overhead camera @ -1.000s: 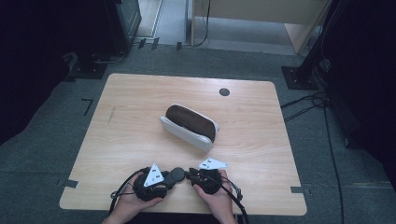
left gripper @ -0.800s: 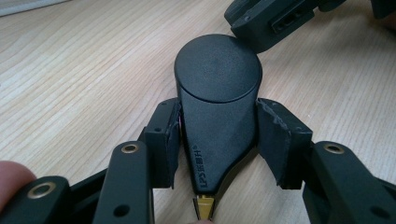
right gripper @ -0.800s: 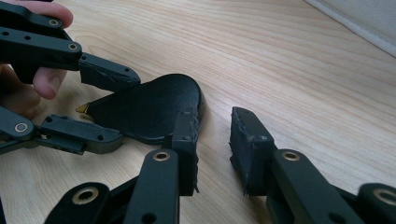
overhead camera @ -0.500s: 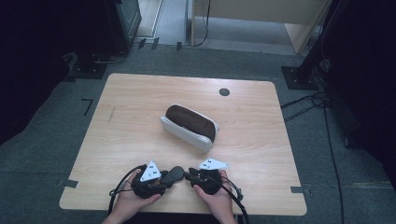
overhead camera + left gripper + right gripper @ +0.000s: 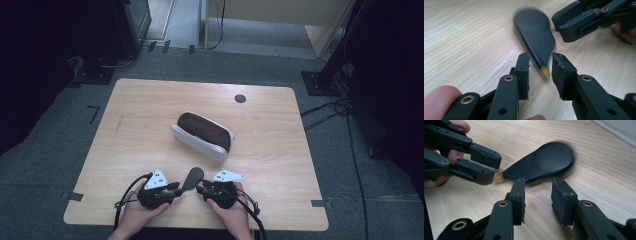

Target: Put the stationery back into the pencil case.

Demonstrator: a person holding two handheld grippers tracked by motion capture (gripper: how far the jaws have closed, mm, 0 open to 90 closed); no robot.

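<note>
A black spoon (image 5: 192, 177) with a yellowish handle tip lies near the table's front edge, its bowl pointing away from me. It is blurred in both gripper views. My left gripper (image 5: 540, 62) has just been closing; the handle tip sits between its pads with thin gaps on both sides. My right gripper (image 5: 537, 187) has just been opening and holds nothing; the spoon's bowl (image 5: 549, 160) lies just beyond its fingertips. In the high view the left gripper (image 5: 176, 187) and right gripper (image 5: 201, 187) face each other, close together.
A white pouch with a brown inside (image 5: 202, 136) lies open at the middle of the wooden table (image 5: 140, 110). A dark round cable hole (image 5: 240, 98) sits near the far edge. Dark stands and cables ring the table on the floor.
The spoon, earlier lying low between the two grippers, has swung so its bowl now points away toward the pouch. The left gripper has shifted slightly left.
</note>
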